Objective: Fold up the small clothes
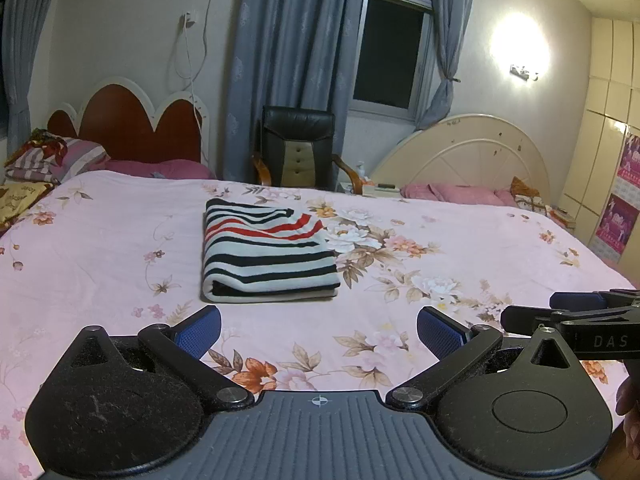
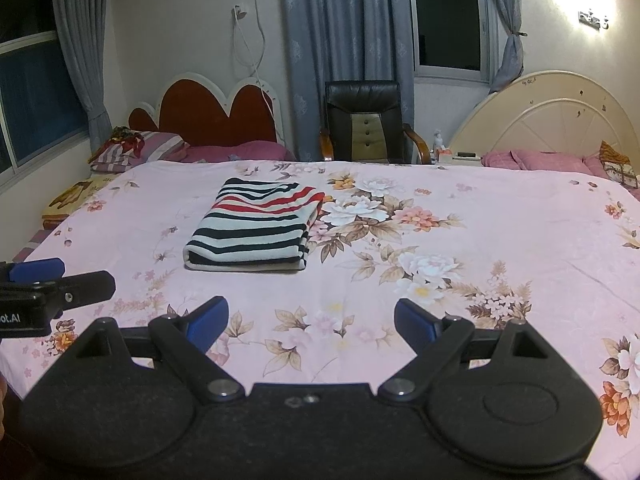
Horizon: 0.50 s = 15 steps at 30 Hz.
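Left gripper [image 1: 318,330] nearest, jaws spread wide apart, nothing between; right gripper [image 2: 311,322] alongside, likewise gaping and empty. Beyond both, floral pink bedsheet [image 1: 460,248]; folded striped garment [image 1: 266,254] lying flat on it, well apart from either tool. Farther back, black chair [image 2: 366,120], red headboard [image 2: 212,114], grey curtains [image 1: 296,32]

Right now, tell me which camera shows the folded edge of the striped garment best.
The left wrist view: the striped garment lies nearly square-on, so its rolled near edge and stacked layers show clearly. The right wrist view shows the same garment from an angle, off to the left and smaller, its near fold visible but less distinct.
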### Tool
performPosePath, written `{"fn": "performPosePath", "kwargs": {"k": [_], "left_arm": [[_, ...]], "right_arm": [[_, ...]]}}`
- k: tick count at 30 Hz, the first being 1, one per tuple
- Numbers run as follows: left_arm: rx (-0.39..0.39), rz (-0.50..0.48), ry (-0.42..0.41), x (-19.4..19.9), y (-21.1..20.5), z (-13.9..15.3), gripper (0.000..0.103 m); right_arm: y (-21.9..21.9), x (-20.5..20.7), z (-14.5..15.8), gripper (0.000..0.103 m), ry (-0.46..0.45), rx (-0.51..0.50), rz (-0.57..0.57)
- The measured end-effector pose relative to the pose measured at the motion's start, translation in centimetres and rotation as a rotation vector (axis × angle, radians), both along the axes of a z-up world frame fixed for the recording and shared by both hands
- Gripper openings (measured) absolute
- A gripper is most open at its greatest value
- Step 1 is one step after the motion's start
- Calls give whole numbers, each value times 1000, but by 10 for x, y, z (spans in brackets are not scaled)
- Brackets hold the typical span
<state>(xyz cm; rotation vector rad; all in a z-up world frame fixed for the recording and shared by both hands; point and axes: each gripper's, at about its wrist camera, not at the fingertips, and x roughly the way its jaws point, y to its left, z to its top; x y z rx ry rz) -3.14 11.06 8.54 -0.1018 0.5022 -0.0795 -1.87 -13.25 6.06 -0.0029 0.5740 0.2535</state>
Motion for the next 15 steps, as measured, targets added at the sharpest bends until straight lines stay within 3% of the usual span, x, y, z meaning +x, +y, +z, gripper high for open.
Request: {"fn": "performPosePath", "kwargs": {"k": [7,15], "left_arm": [[7,0,0,2,1,-1,103],[30,-27,-71,-4,1,3,103]], "right_arm": [[0,1,-2,89,3,1,4],[1,2,-4,89,4,0,18]]}}
